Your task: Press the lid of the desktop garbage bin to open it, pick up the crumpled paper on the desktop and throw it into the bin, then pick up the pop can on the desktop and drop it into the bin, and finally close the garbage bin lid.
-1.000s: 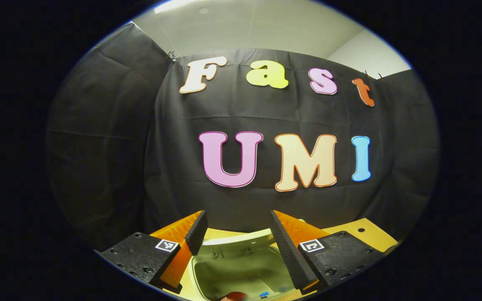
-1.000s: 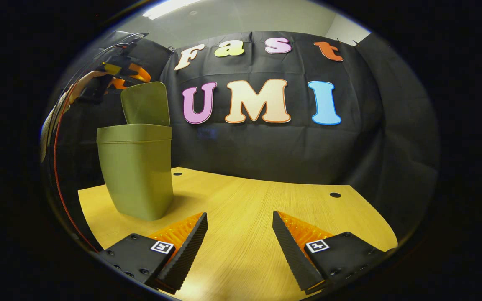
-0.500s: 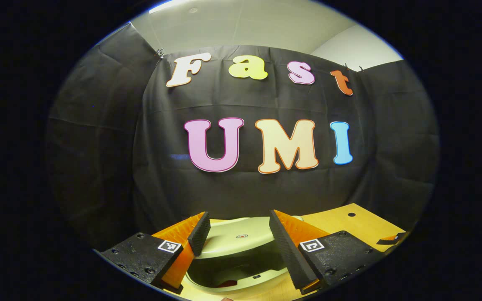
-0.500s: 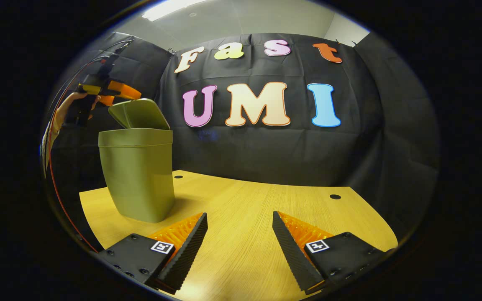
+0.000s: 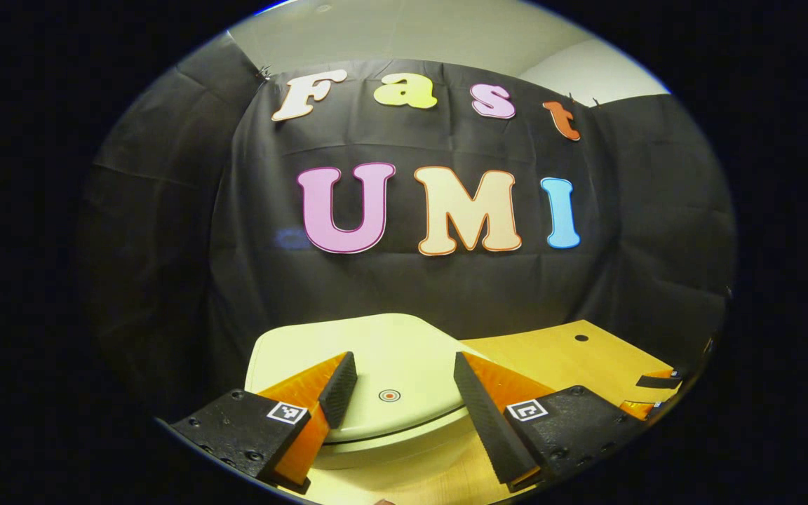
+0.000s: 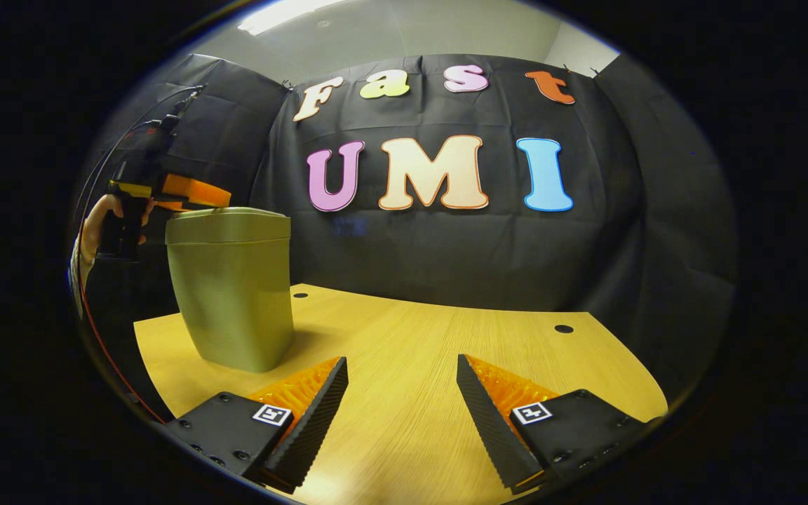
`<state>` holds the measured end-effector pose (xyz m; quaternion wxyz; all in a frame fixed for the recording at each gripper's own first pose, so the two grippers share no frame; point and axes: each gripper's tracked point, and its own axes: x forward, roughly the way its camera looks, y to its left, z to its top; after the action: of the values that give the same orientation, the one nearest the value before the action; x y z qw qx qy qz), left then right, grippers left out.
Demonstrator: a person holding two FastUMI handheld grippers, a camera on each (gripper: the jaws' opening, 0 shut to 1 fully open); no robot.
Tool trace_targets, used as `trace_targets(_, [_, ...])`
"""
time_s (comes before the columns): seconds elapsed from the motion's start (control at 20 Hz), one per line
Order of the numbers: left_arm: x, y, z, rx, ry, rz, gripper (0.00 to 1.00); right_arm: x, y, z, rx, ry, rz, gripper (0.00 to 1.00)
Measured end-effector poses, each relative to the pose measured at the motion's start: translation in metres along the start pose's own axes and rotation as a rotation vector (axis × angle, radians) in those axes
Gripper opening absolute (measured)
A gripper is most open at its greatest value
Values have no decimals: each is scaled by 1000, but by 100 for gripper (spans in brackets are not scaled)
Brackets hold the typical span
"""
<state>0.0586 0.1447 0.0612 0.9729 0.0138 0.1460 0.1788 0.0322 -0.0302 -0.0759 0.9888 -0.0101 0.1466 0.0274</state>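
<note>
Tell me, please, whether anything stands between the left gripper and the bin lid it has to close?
Nothing visible does. The left gripper sits right above the lid, its open fingers straddling the lid's round mark. In the right gripper view the lid looks already down on the bin, with the gripper at its rim.

The olive-green garbage bin (image 6: 230, 294) stands upright on the desk's left side, its lid (image 5: 376, 368) shut flat.

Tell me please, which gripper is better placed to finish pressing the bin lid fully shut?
Left. The left gripper is open right over the lid, which already lies down on the garbage bin. The right gripper is open too, but low over the table, apart from the bin.
</note>
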Motion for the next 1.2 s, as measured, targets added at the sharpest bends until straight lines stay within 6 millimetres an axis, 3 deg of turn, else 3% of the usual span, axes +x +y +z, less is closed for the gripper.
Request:
trace_targets(0.2, [-2, 1, 1, -4, -88, 29, 87, 1, 3, -5, 0, 13, 6, 98])
trace_targets(0.25, [0, 1, 3, 14, -112, 43, 92, 2, 4, -4, -4, 14, 8, 98])
trace_targets(0.3, [0, 3, 1, 27, -124, 52, 87, 3, 5, -5, -8, 13, 10, 98])
trace_targets(0.35, [-1, 2, -2, 8, -123, 60, 92, 3, 6, -4, -11, 12, 12, 98])
trace_targets(0.4, [-1, 0, 1, 30, -143, 61, 87, 3, 8, -4, -13, 11, 15, 98])
trace_targets(0.45, [-3, 0, -2, 23, -148, 66, 91, 3, 9, -3, -13, 9, 17, 98])
trace_targets(0.6, [-6, -6, 3, 103, -209, 61, 89, 2, 12, -2, -14, 7, 24, 98])
trace_targets(0.9, [-3, -9, -3, 0, -80, -5, 91, -1, 14, 1, -16, -1, 29, 98])
trace_targets(1.2, [-1, -5, 9, 42, -114, -9, 89, -3, 7, 4, -12, -13, 15, 98])
